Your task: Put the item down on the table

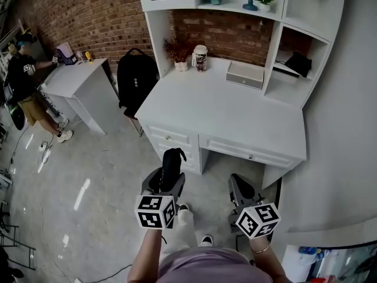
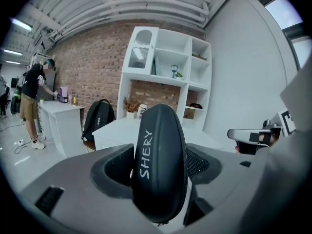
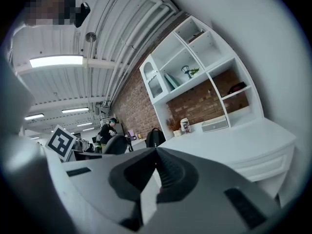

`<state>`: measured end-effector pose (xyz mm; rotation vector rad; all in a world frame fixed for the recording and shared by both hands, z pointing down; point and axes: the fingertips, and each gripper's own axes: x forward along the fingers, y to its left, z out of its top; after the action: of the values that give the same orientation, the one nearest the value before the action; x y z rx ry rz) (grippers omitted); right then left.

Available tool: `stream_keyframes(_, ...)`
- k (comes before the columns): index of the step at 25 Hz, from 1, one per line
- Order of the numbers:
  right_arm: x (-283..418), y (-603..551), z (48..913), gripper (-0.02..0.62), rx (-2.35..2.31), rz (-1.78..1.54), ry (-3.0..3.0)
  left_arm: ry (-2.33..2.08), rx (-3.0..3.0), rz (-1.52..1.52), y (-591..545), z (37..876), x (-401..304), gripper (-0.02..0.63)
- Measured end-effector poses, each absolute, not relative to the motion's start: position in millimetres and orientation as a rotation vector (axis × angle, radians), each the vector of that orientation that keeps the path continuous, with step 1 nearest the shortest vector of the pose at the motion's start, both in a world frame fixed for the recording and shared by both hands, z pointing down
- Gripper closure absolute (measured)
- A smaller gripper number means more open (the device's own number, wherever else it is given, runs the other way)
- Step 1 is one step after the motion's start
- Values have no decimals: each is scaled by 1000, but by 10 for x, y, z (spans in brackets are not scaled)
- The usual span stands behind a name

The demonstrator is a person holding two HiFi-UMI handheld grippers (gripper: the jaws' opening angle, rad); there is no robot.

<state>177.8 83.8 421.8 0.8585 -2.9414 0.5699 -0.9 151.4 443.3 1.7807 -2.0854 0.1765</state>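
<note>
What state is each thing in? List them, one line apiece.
black case: held on end in the air, not yet over the desk.
left gripper: shut on the black case.
right gripper: shut, nothing between its jaws.
desk drawers: closed.
backpack: upright beside the desk.
cup: upright at the back of the desk.

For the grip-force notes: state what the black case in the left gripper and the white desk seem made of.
The black case looks like a moulded semi-rigid shell, perhaps fabric-covered foam: matte, curved, with a seam along its edge. The white desk is probably painted or laminated board: flat, even white, faint sheen.
</note>
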Motion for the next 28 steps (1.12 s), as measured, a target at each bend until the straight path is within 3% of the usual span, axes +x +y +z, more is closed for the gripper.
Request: stream_keyframes(28,-261,-1272,4382,594,1114,525,-2794,-1910,1944,278,-952,4695,-2104,302)
